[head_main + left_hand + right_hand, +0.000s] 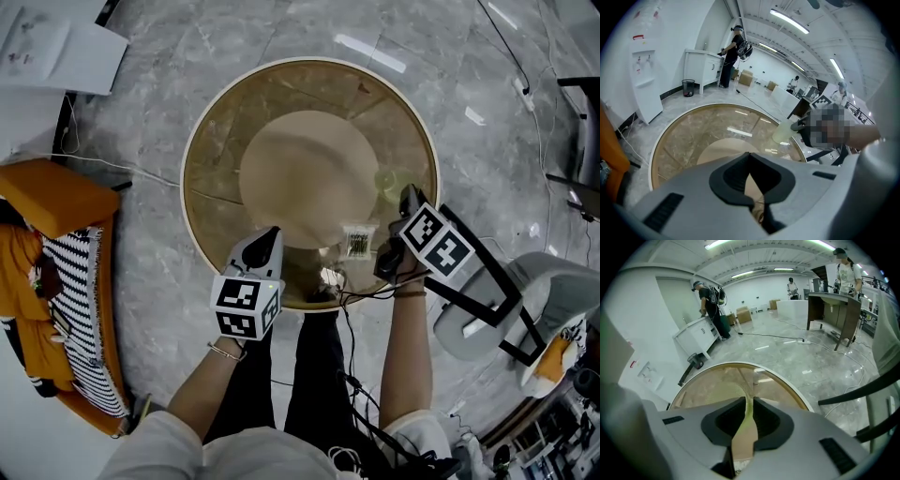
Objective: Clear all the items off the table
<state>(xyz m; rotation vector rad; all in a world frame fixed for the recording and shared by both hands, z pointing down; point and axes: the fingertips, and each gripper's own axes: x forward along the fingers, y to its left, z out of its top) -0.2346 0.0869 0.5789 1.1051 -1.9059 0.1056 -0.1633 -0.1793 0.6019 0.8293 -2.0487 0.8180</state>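
**A:** What lies around the bench?

**B:** The round glass-topped bench [211, 150] stands on a grey marble floor [150, 112]. Left of it is an orange seat [56, 197] with a striped cloth [80, 309] draped over it. Right of it is a pale grey chair [553, 281]. Sheets of paper [56, 47] lie at the far left corner. Black cables [349, 323] hang from the near rim down past the person's legs.

**A:** Anything close to the tools?

**B:** A small packet [357, 241] with dark green print lies flat on the glass near the near rim. It is between the two tools and just beside the right one.

**A:** Where is the cup?

**B:** The translucent pale green cup [392, 181] is over the right side of the bench, close to the rim. It is well apart from the left tool.

**A:** How does it sit?

**B:** Upright, with its long axis vertical and its mouth facing up, so the head view shows it as a ring. I cannot tell whether its base rests on the glass.

**A:** And the right tool?

**B:** The right tool [406, 195] slants down at the cup from the near side. In its own view the jaws are pinched on the cup's thin wall, one inside the cup and one outside.

**A:** The left one?

**B:** The left tool [272, 232] hangs over the near part of the bench with its jaws closed tip to tip on nothing.
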